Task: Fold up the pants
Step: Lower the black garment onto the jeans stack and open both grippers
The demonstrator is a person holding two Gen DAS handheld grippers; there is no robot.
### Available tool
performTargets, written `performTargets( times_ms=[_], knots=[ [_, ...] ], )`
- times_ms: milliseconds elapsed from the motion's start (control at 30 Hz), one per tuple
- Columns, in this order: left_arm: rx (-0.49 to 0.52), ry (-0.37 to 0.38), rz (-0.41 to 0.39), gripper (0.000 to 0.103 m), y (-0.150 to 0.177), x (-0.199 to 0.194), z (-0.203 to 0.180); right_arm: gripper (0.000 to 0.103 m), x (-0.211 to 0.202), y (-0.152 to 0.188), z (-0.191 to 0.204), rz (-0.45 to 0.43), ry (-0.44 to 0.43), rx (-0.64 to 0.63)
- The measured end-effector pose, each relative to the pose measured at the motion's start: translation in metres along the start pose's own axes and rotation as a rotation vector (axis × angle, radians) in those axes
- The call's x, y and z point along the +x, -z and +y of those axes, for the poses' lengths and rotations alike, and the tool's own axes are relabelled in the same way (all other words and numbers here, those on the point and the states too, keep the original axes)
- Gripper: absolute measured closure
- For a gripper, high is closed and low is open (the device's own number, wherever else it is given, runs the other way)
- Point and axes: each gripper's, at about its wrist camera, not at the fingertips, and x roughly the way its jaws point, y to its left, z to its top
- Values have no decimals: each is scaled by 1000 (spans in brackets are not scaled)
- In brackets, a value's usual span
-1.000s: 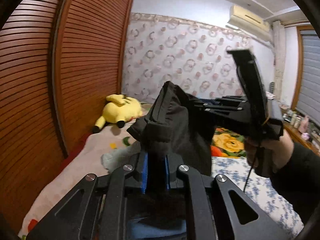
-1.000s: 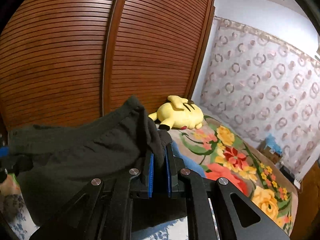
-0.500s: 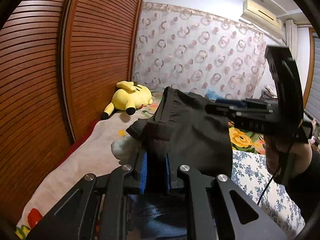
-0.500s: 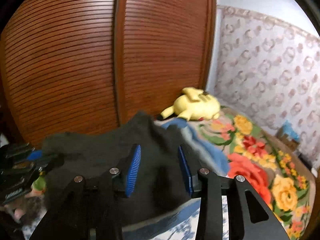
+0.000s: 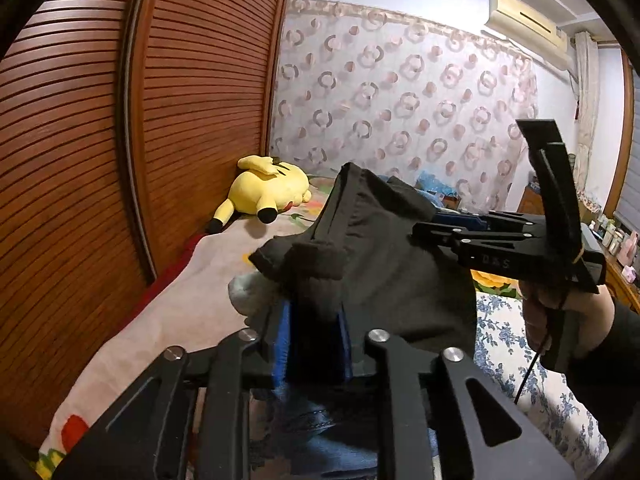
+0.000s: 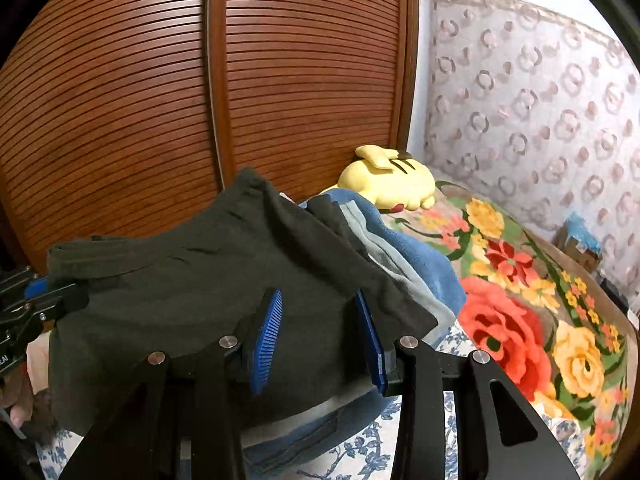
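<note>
Your left gripper (image 5: 314, 334) is letting its jaws widen, a bunched fold of the dark pants (image 6: 208, 280) between the blue pads. Your right gripper (image 6: 320, 336) stands parted, pads clear of the cloth lying between them. The pants, charcoal and creased, drape over blue clothing (image 6: 416, 256) on the flowered bedspread (image 6: 520, 300), long axis running from nine to three o'clock in the right wrist view.

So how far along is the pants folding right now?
Done: the dark pants lie doubled over the clothes pile on the bed. In hand: the right gripper stands open, and the left gripper is opening, with cloth between its fingers. Left: pulling clear and tidying.
</note>
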Motion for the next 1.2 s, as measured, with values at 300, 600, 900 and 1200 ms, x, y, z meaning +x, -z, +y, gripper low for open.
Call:
performTargets(
  times_ms=[300, 600, 900, 1200],
  knots=[
    [-9, 24, -5, 20, 0, -5, 10, 63, -9, 13, 6, -13, -14, 23],
    [10, -6, 6, 1, 1, -9, 15, 54, -18, 17, 11, -21, -32, 33],
    [19, -5, 37, 1, 9, -17, 16, 34, -30, 24, 19, -19, -21, 44],
    [46, -25, 28, 1, 14, -32, 19, 22, -53, 34, 38, -25, 7, 61]
  ],
)
